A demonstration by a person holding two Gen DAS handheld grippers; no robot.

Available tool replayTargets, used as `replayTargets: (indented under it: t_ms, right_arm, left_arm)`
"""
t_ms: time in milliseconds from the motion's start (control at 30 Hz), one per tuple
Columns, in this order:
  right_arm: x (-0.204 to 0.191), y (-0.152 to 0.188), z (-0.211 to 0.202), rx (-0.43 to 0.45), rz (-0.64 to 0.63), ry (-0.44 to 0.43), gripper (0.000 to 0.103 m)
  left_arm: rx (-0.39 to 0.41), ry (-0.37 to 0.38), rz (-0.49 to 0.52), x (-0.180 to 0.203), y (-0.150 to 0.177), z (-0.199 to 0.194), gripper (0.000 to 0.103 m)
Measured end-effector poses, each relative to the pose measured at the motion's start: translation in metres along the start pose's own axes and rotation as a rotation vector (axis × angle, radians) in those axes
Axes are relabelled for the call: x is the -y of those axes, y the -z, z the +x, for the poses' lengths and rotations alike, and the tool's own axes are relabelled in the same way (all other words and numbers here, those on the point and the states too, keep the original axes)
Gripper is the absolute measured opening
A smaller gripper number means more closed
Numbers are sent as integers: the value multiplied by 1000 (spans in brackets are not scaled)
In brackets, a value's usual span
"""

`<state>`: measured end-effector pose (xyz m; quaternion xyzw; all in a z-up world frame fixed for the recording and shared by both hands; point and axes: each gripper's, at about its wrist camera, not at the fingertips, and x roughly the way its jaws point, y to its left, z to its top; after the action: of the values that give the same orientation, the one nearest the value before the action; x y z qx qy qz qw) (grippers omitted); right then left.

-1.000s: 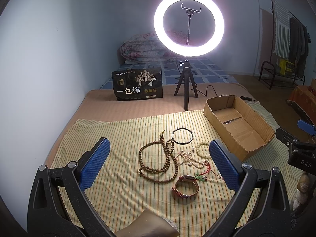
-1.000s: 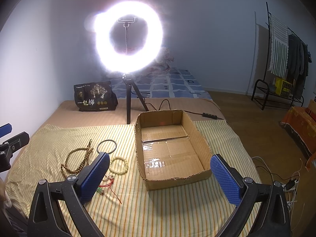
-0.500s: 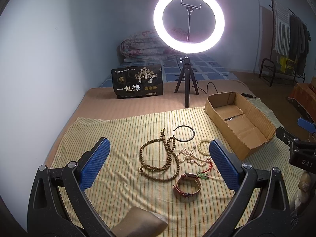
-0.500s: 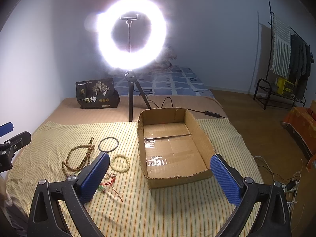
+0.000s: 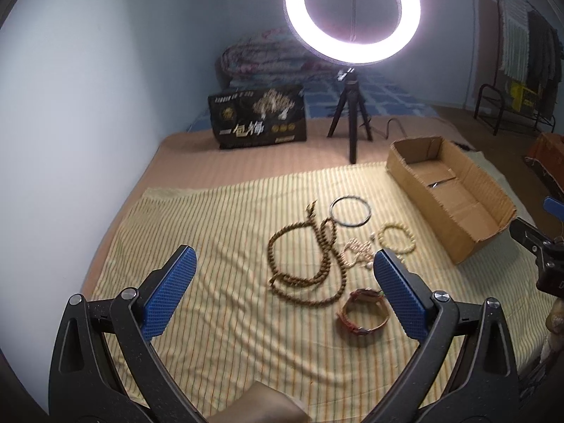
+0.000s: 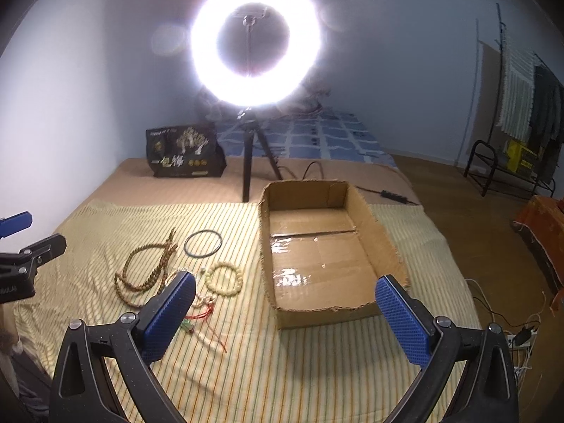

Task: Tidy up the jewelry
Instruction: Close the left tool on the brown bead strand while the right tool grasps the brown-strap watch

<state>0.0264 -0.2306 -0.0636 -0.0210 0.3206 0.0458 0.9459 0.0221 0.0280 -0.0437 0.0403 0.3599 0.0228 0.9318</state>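
Note:
Jewelry lies on a yellow striped cloth (image 5: pixel 218 232): a long brown bead necklace (image 5: pixel 303 264), a black ring (image 5: pixel 350 210), a pale bead bracelet (image 5: pixel 396 239), a whitish bead string (image 5: pixel 356 252) and a brown leather band (image 5: pixel 365 317). An open cardboard box (image 5: pixel 447 190) stands to their right. My left gripper (image 5: pixel 282 296) is open and empty above the cloth, short of the necklace. My right gripper (image 6: pixel 285 313) is open and empty, in front of the box (image 6: pixel 328 246); the necklace (image 6: pixel 148 268), black ring (image 6: pixel 203 243) and bracelet (image 6: pixel 224 278) lie to its left.
A lit ring light on a tripod (image 5: pixel 352 28) stands behind the cloth, beside a black printed bag (image 5: pixel 259 120). A cable and power strip (image 6: pixel 391 195) lie behind the box. A clothes rack (image 6: pixel 518 112) stands far right. A red-threaded green charm (image 6: pixel 197 320) lies by my right gripper's left finger.
Both grippers have moved forward and slightly down toward the cloth; the jewelry and box appear larger and nearer. Nothing was grasped.

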Motion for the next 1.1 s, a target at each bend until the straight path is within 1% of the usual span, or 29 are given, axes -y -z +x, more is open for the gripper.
replayTargets:
  t_ms: [67,167,200,233,300,367,400,467,500,533,567,667,700,733,800,867,900,967,1000,1033,1067,1100]
  right_arm:
    - [-7,2,6,-17,-24,0,103]
    - [-18,5,15,-48,-63,-22,103]
    - [-21,5,18,-57,-68,-29,103]
    - [-24,7,21,-74,-77,-45,103]
    - [-30,11,30,-123,-84,-94,103]
    - [-34,15,39,-173,-72,-140,101]
    - [-35,18,46,-212,-56,-171,100]
    - [-37,24,55,-266,-30,-213,95]
    - [-38,27,59,-290,-18,-234,93]
    - [-39,29,62,-305,-11,-247,92]
    - [-42,31,65,-325,-5,-262,89]
    - [-49,35,70,-361,-12,-304,85]
    - [-52,35,73,-366,-12,-315,83]
    - [-58,37,76,-380,-23,-335,81]
    - [-65,39,80,-408,-33,-367,75]
    - [-71,41,85,-436,-39,-392,66]
    - [-74,43,87,-449,-42,-403,64]
    - [-78,44,92,-469,-46,-418,57]
    - [-78,44,94,-479,-45,-425,55]
    - [-79,45,97,-486,-44,-429,51]
    - [-81,46,101,-495,-43,-433,48]
    - [-81,46,103,-499,-42,-435,46]
  left_arm:
    - [-35,17,0,-4,2,8,102]
    - [-68,8,-7,-9,8,18,102]
    - [-81,9,-2,-10,11,21,99]
    - [-94,8,4,-10,14,24,95]
    - [-126,13,11,-10,18,32,94]
    - [-170,34,-1,-13,24,41,89]
    - [-195,43,-11,-14,27,46,85]
    - [-237,57,-32,-18,31,55,84]
    - [-250,58,-39,-20,32,59,81]
    - [-257,57,-41,-20,32,62,76]
    - [-266,56,-41,-21,32,66,74]
    - [-297,72,-32,-19,31,80,71]
    - [-307,79,-30,-19,31,85,66]
    - [-321,92,-22,-16,30,90,60]
    - [-330,102,9,-11,29,96,59]
    - [-332,121,57,-4,27,101,56]
    - [-332,126,76,-1,26,104,51]
    - [-329,139,115,6,23,109,49]
    - [-332,145,129,8,22,112,46]
    - [-335,152,141,10,21,116,39]
    - [-340,160,144,11,20,120,38]
    - [-349,175,145,12,20,124,37]
